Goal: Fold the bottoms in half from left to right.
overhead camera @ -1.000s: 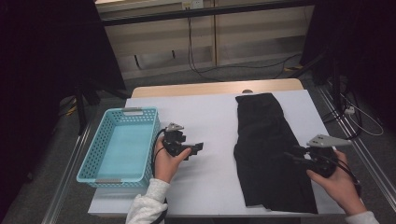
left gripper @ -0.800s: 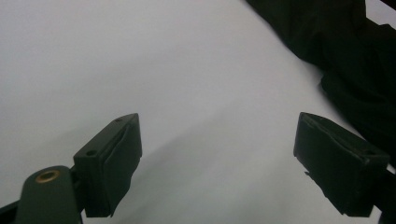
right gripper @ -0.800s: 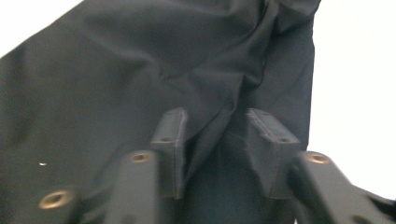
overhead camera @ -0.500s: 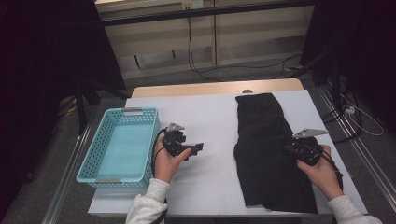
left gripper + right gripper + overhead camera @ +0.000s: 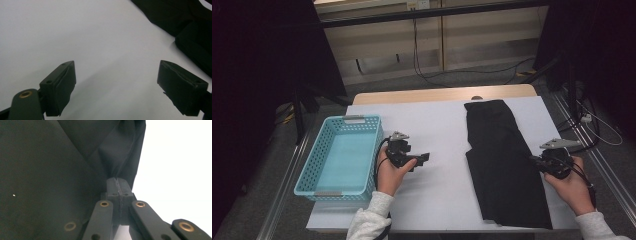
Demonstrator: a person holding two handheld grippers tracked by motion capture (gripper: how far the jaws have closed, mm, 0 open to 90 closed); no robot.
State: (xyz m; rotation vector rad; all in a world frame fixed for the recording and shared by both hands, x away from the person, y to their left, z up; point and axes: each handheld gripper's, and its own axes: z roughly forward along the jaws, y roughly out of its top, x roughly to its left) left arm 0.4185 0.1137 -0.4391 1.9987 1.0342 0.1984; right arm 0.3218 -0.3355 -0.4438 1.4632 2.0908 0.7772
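Only one black garment [image 5: 504, 160] lies on the white table [image 5: 442, 125], along its right half (folded long, no label or writing readable). One right gripper [image 5: 539, 162], whose jaws have just been closing, pinches the cloth's right edge [image 5: 130, 162]. One left gripper [image 5: 424, 158] rests with jaws wide and empty beside one blue basket [image 5: 324, 152].
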